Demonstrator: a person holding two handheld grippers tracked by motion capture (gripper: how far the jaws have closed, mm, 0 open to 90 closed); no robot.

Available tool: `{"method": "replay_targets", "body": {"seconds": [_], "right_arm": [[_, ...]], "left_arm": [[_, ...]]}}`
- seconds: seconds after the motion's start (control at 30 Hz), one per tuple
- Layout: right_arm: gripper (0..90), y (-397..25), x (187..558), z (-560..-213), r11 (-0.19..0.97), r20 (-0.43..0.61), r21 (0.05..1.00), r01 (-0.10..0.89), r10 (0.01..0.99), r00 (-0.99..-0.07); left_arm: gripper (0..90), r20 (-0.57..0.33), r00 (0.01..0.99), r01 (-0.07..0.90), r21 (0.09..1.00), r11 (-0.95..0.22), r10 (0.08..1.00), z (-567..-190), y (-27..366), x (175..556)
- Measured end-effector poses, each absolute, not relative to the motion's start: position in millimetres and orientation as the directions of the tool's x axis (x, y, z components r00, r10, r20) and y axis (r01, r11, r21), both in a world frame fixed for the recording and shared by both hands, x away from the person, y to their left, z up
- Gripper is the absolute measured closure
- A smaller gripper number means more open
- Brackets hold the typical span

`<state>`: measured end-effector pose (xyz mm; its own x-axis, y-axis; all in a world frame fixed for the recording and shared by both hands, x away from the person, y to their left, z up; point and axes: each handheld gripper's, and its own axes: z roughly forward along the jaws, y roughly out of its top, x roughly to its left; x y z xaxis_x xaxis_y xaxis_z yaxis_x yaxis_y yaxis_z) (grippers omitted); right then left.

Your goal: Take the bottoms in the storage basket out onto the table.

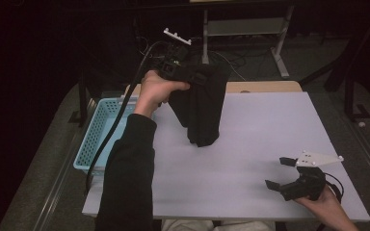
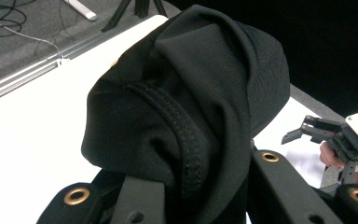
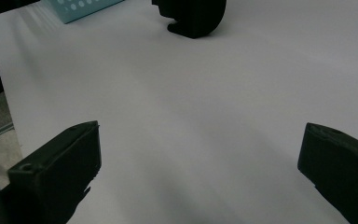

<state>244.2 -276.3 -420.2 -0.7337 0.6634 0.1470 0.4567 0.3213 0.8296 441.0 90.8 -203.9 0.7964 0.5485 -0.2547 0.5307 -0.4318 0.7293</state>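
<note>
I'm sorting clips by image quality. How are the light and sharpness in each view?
High view: dark room, only the white table lit, black cloth nearly detailless. Left gripper view: cloth sharp, seam visible; background dark. Right gripper view: right claw blurred, soft shadows on the table.

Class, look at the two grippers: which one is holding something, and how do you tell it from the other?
The left gripper, raised above the table, is shut on the black cloth hanging from it. The right gripper rests low with jaws spread and bare.

You look down from above on the white table [image 1: 250, 144]. Your left gripper view sits close against the black cloth [image 2: 186, 93]; your right gripper view skims the same table, cloth upper centre.
</note>
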Motion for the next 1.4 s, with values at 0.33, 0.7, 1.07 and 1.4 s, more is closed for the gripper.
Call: {"method": "replay_targets", "body": {"seconds": [0.33, 0.7, 1.07, 1.4], "right_arm": [[0.0, -276, 244, -421, 0.324, 0.146, 0.829, 0.455, 0.661, -0.736], [0.0, -276, 244, -421, 0.325, 0.145, 0.829, 0.455, 0.661, -0.737], [0.0, -276, 244, -421, 0.327, 0.146, 0.828, 0.456, 0.66, -0.737], [0.0, -275, 244, -422, 0.332, 0.143, 0.825, 0.458, 0.66, -0.737]], "left_arm": [[74.1, -0.284, 0.798, 0.544, 0.72, -0.431, 0.532, -227, 80, 446], [74.1, -0.301, 0.795, 0.553, 0.717, -0.424, 0.527, -255, 73, 451], [74.0, -0.307, 0.79, 0.575, 0.673, -0.466, 0.531, -289, 59, 452], [73.7, -0.327, 0.789, 0.588, 0.645, -0.488, 0.52, -315, 47, 451]]}}
